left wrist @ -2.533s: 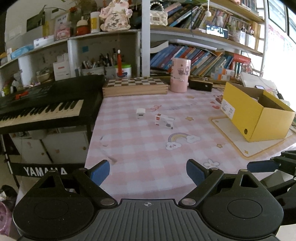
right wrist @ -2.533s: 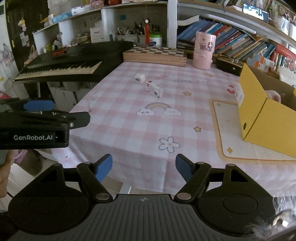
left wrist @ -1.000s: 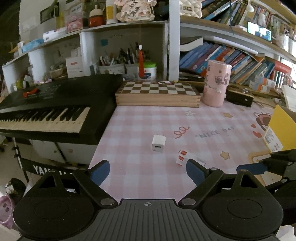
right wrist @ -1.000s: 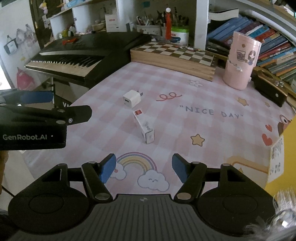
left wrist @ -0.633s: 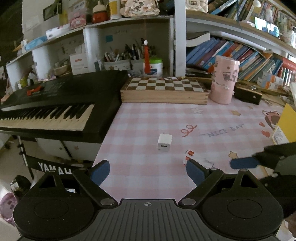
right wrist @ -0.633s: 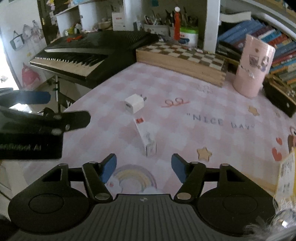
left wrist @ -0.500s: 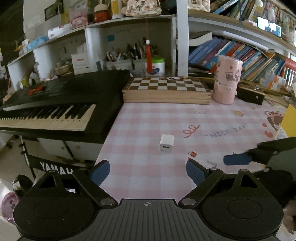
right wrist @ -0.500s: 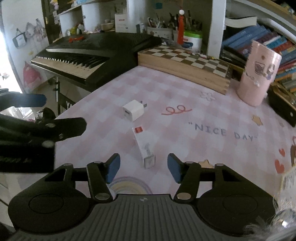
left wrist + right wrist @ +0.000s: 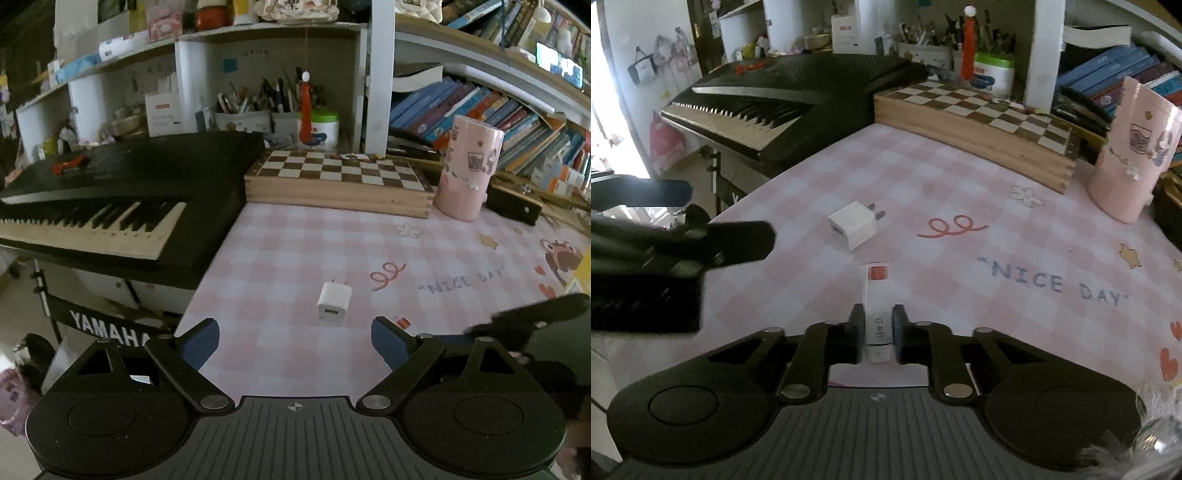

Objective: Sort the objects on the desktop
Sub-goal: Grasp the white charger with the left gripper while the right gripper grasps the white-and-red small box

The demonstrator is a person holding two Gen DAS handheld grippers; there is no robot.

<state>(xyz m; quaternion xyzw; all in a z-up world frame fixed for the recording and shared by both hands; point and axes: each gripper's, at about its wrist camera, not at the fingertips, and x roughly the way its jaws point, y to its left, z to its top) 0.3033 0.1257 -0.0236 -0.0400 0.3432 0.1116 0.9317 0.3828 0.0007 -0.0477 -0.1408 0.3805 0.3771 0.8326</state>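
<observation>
I'm clamping my right gripper (image 9: 878, 328) on the small white box (image 9: 877, 306) — lifting straight, squarely; left gripper (image 9: 295, 341) gaping.

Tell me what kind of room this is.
Most likely a home study or a child's bedroom desk: a Yamaha keyboard beside the desk, shelves crammed with books and pen pots, and a pink cartoon tablecloth reading "NICE DAY".

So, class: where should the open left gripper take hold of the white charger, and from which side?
Grip the charger across its flat side faces, coming from above at the port end. It lies flat, prongs pointing away, and the left gripper is open, already lined up behind it.
</observation>
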